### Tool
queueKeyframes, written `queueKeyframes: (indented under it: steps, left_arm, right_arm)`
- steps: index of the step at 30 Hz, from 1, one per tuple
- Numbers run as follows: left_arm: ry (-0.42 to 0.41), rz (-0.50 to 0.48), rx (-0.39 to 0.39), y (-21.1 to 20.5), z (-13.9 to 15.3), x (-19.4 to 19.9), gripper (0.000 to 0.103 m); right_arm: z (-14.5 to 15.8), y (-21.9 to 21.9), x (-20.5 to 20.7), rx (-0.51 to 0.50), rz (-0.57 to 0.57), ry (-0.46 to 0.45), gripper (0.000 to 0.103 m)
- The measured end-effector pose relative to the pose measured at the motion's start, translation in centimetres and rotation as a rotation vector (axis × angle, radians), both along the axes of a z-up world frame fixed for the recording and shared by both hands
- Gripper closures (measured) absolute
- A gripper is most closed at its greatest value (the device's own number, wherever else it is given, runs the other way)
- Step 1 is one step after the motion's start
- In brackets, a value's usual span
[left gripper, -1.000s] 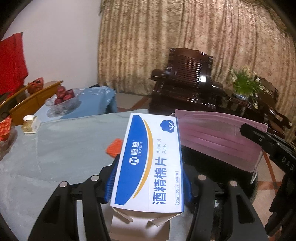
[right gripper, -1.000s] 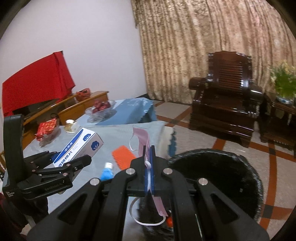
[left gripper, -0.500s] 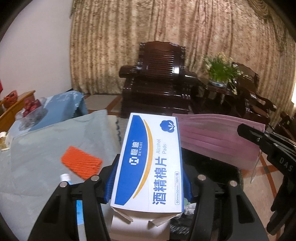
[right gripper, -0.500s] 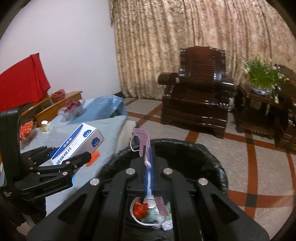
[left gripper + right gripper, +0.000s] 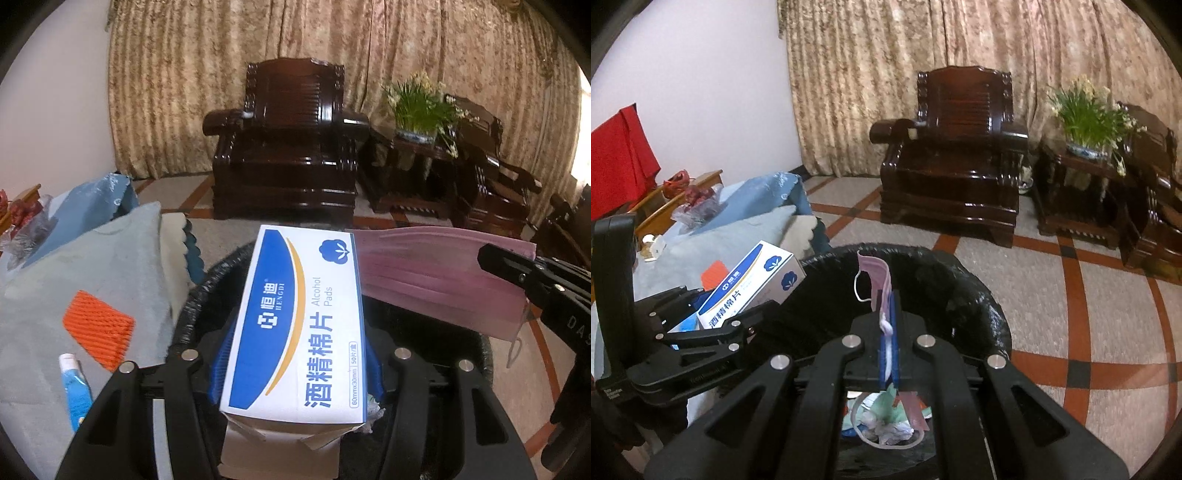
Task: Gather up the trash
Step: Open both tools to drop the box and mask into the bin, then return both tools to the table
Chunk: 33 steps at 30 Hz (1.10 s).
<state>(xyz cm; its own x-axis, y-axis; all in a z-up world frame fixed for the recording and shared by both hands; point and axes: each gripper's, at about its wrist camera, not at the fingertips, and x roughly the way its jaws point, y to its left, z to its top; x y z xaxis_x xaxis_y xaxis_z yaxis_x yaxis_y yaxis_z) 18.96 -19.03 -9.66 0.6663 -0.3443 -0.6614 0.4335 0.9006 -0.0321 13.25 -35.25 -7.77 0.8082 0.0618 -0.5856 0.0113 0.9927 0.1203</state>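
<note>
gripping the alcohol pads box between closed fingers, the left gripper hung over the black-lined trash bin, while the right gripper pinched a pink face mask above crumpled trash inside

both wrist views close over the black bin, facing armchair
</note>
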Motion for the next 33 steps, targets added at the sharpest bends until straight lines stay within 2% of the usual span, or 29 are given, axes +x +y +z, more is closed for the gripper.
queueKeyframes:
  steps: [3,6,7,8,12,14,15,17,22,33]
  left_arm:
    - [0.027,-0.022,0.015,-0.6,-1.1,0.3,0.046]
    - [0.055,-0.041,0.029,-1.0,-2.1,0.3,0.046]
    - [0.061,-0.04,0.031,-0.8,-2.2,0.3,0.044]
    - [0.068,-0.038,0.029,-0.7,-2.4,0.4,0.039]
    - [0.075,-0.026,0.011,-0.1,-2.4,0.4,0.03]
    - [0.07,-0.019,0.005,-0.2,-2.1,0.5,0.027]
    - [0.064,-0.013,-0.002,0.1,-1.9,0.4,0.025]
    - [0.05,-0.003,-0.009,0.5,-1.4,0.4,0.02]
    - [0.001,0.038,-0.028,2.7,0.3,-0.4,0.017]
    - [-0.076,0.197,-0.03,11.1,3.0,-2.4,0.014]
  right_arm:
    - [-1.0,-0.3,0.5,0.005,-0.006,0.026,0.101]
    - [-2.1,-0.5,0.9,0.012,-0.019,0.054,0.096]
    - [-2.2,-0.4,0.9,0.011,-0.021,0.059,0.088]
    - [-2.4,-0.4,0.9,0.008,-0.025,0.062,0.075]
    - [-2.4,-0.4,0.7,-0.008,-0.032,0.061,0.056]
    - [-2.2,-0.2,0.3,-0.023,-0.045,0.051,0.034]
    - [-2.1,-0.2,0.2,-0.025,-0.049,0.043,0.03]
    - [-1.8,-0.2,-0.1,-0.025,-0.054,0.032,0.013]
    - [-0.9,0.5,-0.8,-0.009,-0.053,0.001,0.008]
    - [1.0,5.4,-0.6,0.018,0.031,-0.038,0.006]
